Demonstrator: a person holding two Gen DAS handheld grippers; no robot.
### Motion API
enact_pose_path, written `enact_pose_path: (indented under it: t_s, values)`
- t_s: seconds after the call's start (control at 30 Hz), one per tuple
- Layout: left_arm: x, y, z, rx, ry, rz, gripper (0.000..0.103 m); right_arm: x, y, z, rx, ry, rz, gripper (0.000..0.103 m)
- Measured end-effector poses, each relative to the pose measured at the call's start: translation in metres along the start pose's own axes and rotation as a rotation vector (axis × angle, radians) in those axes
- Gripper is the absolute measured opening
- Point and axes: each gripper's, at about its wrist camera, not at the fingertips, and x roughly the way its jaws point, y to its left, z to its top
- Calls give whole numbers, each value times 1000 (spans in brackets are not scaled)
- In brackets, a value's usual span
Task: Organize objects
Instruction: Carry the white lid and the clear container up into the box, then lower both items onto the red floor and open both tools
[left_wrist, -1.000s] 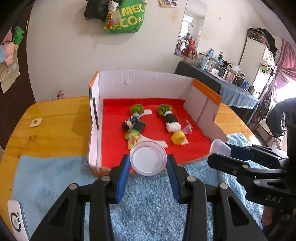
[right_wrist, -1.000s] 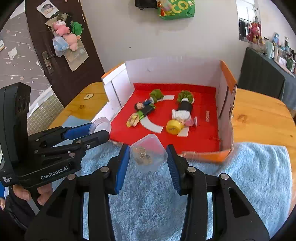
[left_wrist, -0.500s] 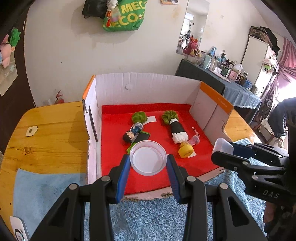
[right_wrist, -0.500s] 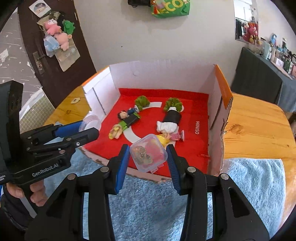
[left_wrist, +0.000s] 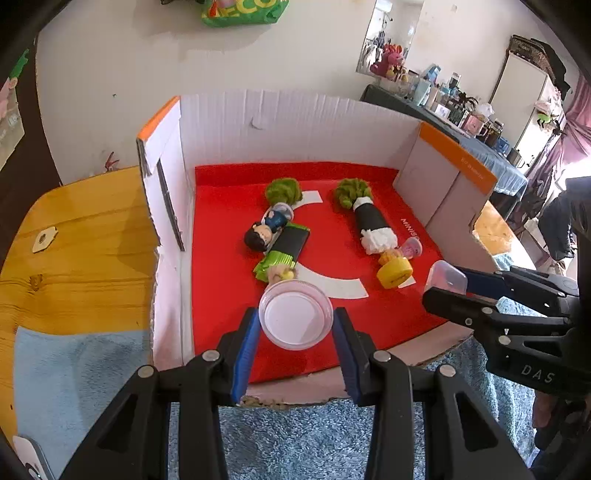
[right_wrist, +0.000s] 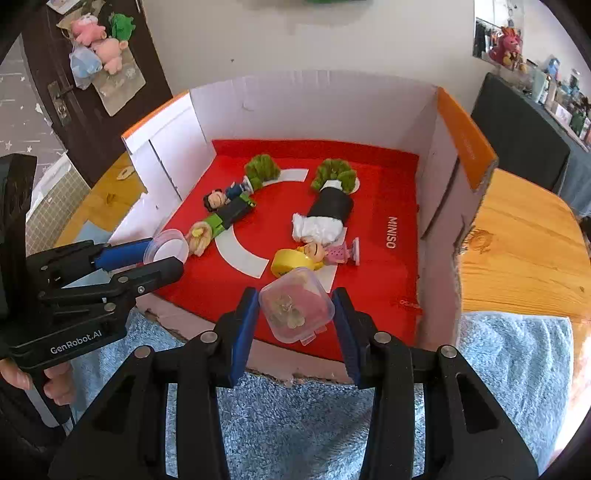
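My left gripper (left_wrist: 295, 325) is shut on a round clear container with a white lid (left_wrist: 295, 314), held over the near part of the red floor of the cardboard box (left_wrist: 295, 125). My right gripper (right_wrist: 295, 314) is shut on a small square clear case (right_wrist: 295, 308) with small items inside, held over the box's front edge. Each gripper shows in the other view: the right one (left_wrist: 443, 284) and the left one (right_wrist: 166, 254). Several small dolls lie in the box, one with a yellow hat (right_wrist: 291, 260).
The box has white walls with orange rims (right_wrist: 467, 144) and an open, torn front edge (left_wrist: 295, 393). It sits on a wooden table (right_wrist: 517, 240) with a blue fluffy towel (right_wrist: 295, 417) in front. A dark cluttered table (left_wrist: 461, 122) stands behind at right.
Both grippers have moved forward from above the towel to over the box's front part, each still holding its container.
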Motion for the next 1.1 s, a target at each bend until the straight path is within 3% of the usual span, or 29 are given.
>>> enact_pose_path:
  t_s: [0.3, 1.1]
  values:
    - [9, -2, 1, 28, 25, 1, 42, 17, 2, 2, 1, 41, 7, 39]
    - [37, 4, 19, 2, 31, 20, 42, 35, -11, 14, 42, 2, 2, 39]
